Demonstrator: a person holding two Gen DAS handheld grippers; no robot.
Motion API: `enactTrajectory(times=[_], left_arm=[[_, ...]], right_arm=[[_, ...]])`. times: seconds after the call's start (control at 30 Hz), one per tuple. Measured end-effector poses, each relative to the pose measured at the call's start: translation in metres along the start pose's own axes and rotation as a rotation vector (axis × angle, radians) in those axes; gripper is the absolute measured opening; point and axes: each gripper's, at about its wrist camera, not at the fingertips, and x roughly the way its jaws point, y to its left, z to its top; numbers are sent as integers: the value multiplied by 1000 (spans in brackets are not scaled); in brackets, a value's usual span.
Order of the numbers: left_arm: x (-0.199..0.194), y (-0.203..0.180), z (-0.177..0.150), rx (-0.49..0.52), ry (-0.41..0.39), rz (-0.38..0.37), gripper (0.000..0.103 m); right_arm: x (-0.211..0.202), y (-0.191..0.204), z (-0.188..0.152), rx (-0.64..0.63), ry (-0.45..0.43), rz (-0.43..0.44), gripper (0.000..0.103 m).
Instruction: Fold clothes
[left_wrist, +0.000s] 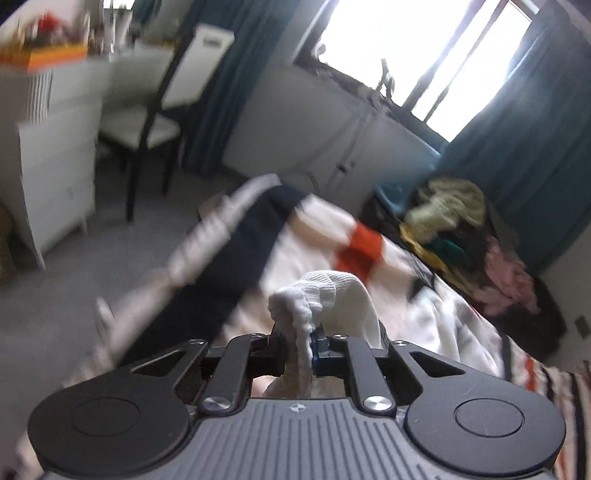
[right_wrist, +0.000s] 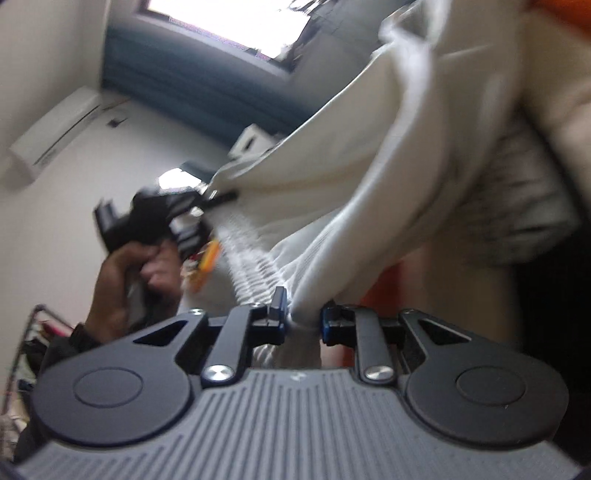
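A white knit garment with navy and orange blocks (left_wrist: 343, 291) hangs stretched in the air between my two grippers. My left gripper (left_wrist: 301, 341) is shut on a bunched white ribbed edge of it; the navy and orange parts (left_wrist: 258, 236) trail away, blurred. My right gripper (right_wrist: 303, 322) is shut on another white edge of the same garment (right_wrist: 369, 221), which fans up and to the right. In the right wrist view the other gripper (right_wrist: 155, 221) and the hand holding it show at left, at the garment's far edge.
A pile of clothes (left_wrist: 461, 229) lies at right on the striped bed cover (left_wrist: 554, 391). A white chair (left_wrist: 155, 122), white drawers (left_wrist: 55, 166) and grey floor are at left. Window with teal curtains (left_wrist: 517, 129) behind. An air conditioner (right_wrist: 51, 129) hangs on the wall.
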Motion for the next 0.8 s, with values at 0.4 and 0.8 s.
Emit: enactTrajectory(times=[0.4,0.8], left_arm=[[157,58,115,164,35,257,13],[184,74,98,134,103,287,32]], right_arm=[[228,8,0,78,206,90,20],[237,17,-3,97,290,58,65]])
